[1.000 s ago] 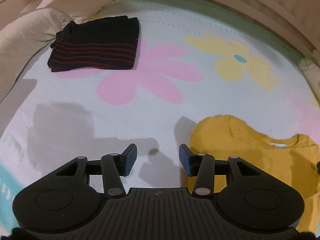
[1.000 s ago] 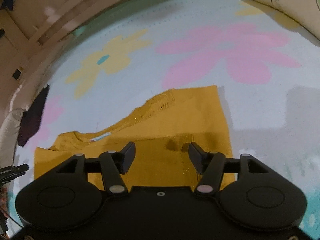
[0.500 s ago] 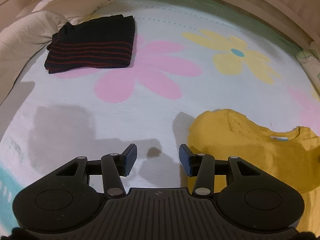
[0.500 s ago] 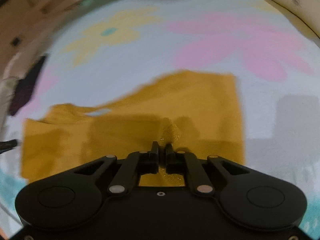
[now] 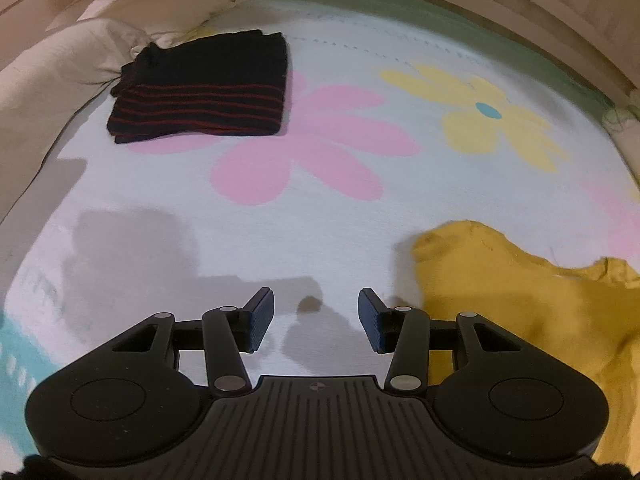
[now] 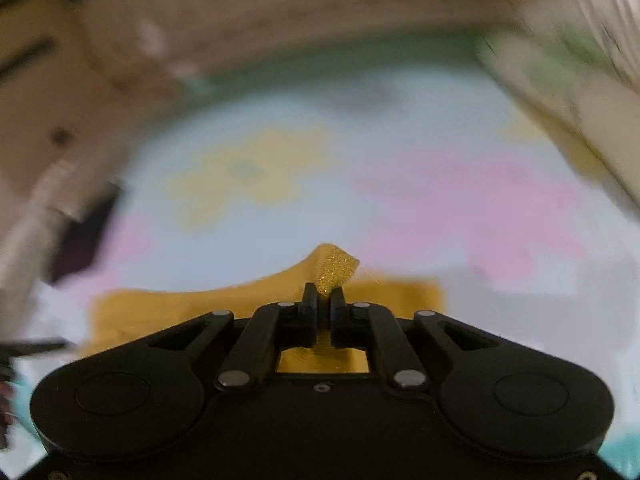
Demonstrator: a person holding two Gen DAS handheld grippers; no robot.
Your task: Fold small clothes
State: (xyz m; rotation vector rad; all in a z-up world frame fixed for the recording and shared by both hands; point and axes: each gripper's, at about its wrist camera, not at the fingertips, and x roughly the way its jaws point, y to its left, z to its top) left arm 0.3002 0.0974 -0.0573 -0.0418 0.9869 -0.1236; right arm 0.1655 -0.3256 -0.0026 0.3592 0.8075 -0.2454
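A yellow shirt (image 5: 520, 304) lies on the flowered sheet at the right of the left wrist view, its near part rumpled. My left gripper (image 5: 316, 318) is open and empty, hovering over bare sheet just left of the shirt. In the blurred right wrist view my right gripper (image 6: 324, 300) is shut on a pinch of the yellow shirt (image 6: 200, 308) and holds it lifted; a fold of fabric (image 6: 334, 266) sticks up between the pads. A folded black garment with red stripes (image 5: 204, 88) lies at the far left.
The pale blue sheet (image 5: 320, 220) has pink and yellow flower prints. A beige pillow or duvet (image 5: 48, 68) is bunched along the left edge. A wooden bed frame (image 5: 520, 20) runs along the far side.
My right gripper closed on the yellow shirt and has lifted it, with the view tilting upward. The shirt's edge has bunched up. My left gripper stayed open and shifted slightly.
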